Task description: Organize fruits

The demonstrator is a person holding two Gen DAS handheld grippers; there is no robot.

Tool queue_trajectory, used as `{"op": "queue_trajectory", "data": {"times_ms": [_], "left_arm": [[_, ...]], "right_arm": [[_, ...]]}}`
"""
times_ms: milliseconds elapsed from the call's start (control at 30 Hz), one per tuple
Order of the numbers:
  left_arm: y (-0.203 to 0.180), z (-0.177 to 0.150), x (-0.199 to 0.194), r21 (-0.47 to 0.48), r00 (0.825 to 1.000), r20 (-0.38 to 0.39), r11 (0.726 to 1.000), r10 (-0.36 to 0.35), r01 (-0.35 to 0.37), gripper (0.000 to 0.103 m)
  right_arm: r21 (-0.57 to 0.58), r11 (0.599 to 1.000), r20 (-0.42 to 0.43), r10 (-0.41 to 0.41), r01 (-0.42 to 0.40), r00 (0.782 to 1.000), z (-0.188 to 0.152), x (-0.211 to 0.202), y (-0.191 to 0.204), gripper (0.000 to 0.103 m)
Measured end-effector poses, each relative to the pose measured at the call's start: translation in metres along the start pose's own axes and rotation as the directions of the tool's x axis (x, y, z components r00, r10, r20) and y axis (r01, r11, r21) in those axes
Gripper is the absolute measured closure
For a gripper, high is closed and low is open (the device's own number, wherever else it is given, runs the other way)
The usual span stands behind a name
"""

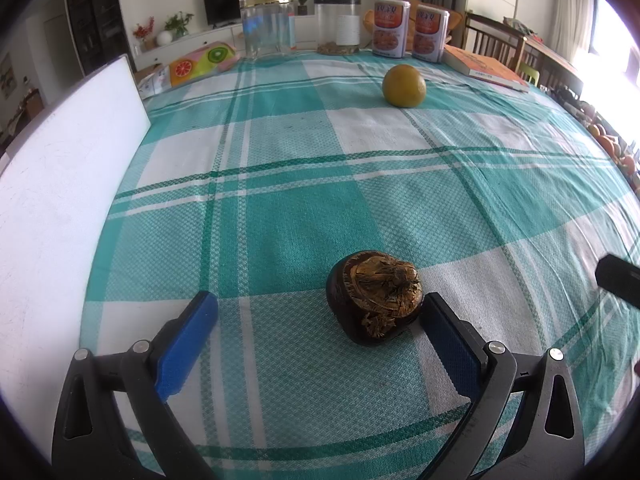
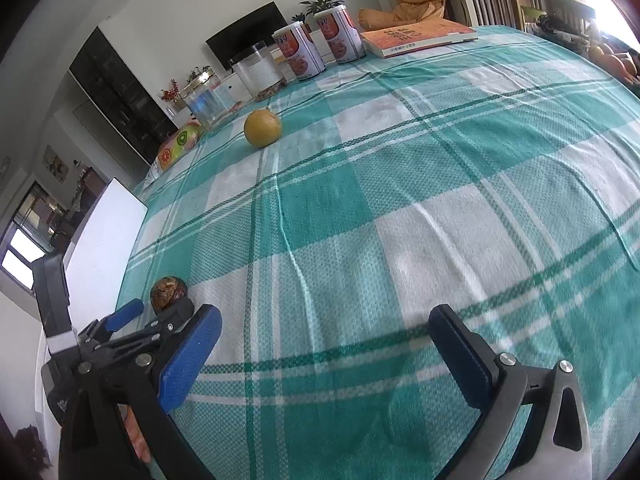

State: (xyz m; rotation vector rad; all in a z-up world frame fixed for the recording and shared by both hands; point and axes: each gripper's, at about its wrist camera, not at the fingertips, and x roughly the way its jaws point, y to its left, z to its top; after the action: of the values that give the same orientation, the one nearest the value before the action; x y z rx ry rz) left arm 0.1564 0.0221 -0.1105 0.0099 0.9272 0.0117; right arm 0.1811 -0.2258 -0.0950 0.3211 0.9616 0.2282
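Observation:
A dark brown mangosteen (image 1: 374, 298) lies on the teal checked tablecloth (image 1: 304, 184), between the open fingers of my left gripper (image 1: 320, 312) and close to its right pad (image 1: 444, 332). A yellow-green orange (image 1: 403, 85) lies far back on the cloth. In the right wrist view my right gripper (image 2: 326, 334) is open and empty over the cloth, with the left gripper (image 2: 158, 314) and the mangosteen (image 2: 169, 293) at its left. The orange (image 2: 262, 127) also shows there, far back.
A white board (image 1: 60, 184) stands along the table's left side. At the far edge are two clear jars (image 1: 267, 26), two red-labelled tins (image 1: 391, 27), an orange book (image 1: 486, 68) and a fruit-print pack (image 1: 202, 62). More fruit (image 1: 612, 146) lies off the right edge.

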Motion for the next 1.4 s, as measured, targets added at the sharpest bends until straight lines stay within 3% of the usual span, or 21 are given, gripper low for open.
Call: {"op": "queue_trajectory", "data": {"times_ms": [167,333,433,500,567,633,733,933,1067,1200,1233,1300,1367,1400], "left_arm": [[0.0,0.0,0.0,0.001,1.0,0.0,1.0,0.0,0.0,0.002],[0.0,0.0,0.0,0.001,1.0,0.0,1.0,0.001,-0.001,0.002],[0.0,0.0,0.0,0.0,1.0,0.0,1.0,0.001,-0.001,0.001],[0.0,0.0,0.0,0.0,1.0,0.0,1.0,0.002,-0.002,0.001],[0.0,0.0,0.0,0.0,1.0,0.0,1.0,0.001,-0.001,0.001],[0.0,0.0,0.0,0.0,1.0,0.0,1.0,0.001,-0.001,0.001],[0.001,-0.001,-0.001,-0.001,1.0,0.0,1.0,0.001,-0.001,0.001],[0.001,-0.001,-0.001,0.0,1.0,0.0,1.0,0.001,-0.001,0.001],[0.001,-0.001,-0.001,0.0,1.0,0.0,1.0,0.004,-0.004,0.001],[0.001,-0.001,-0.001,-0.001,1.0,0.0,1.0,0.007,-0.007,0.0],[0.001,-0.001,-0.001,-0.001,1.0,0.0,1.0,0.007,-0.007,0.0],[0.0,-0.001,-0.001,-0.001,1.0,-0.001,1.0,0.007,-0.007,0.0],[0.001,-0.001,-0.001,-0.001,1.0,-0.001,1.0,0.007,-0.007,0.0],[0.001,-0.001,-0.001,-0.001,1.0,-0.001,1.0,0.007,-0.007,0.0]], "right_arm": [[-0.24,0.968,-0.007,-0.074,0.07,0.997,0.078,0.053,0.034,0.0],[-0.336,0.942,0.04,0.016,-0.002,0.999,0.129,0.105,0.075,0.001],[-0.398,0.917,0.029,-0.012,0.023,1.0,0.148,0.139,0.102,0.004],[-0.418,0.908,0.0,-0.038,0.035,0.999,0.155,0.16,0.111,0.014],[-0.406,0.913,-0.059,-0.073,0.043,0.996,0.158,0.178,0.11,0.052],[-0.386,0.921,-0.046,-0.074,0.05,0.996,0.157,0.174,0.106,0.054],[-0.318,0.948,-0.045,-0.038,0.022,0.998,0.145,0.147,0.09,0.054],[-0.194,0.981,-0.044,-0.016,0.007,0.999,0.087,0.045,0.048,0.054],[-0.135,0.986,-0.059,-0.107,0.098,0.993,0.023,-0.007,0.028,0.054],[-0.131,0.976,-0.089,-0.187,0.174,0.978,-0.027,-0.002,0.016,0.054],[-0.141,0.972,-0.021,-0.195,0.19,0.981,-0.032,-0.008,0.016,0.053],[-0.153,0.959,-0.001,-0.239,0.237,0.971,-0.037,-0.005,0.019,0.043],[-0.147,0.967,0.025,-0.204,0.206,0.979,-0.04,-0.003,0.02,0.013],[-0.155,0.964,0.042,-0.21,0.214,0.977,-0.044,-0.001,0.021,0.009]]}}
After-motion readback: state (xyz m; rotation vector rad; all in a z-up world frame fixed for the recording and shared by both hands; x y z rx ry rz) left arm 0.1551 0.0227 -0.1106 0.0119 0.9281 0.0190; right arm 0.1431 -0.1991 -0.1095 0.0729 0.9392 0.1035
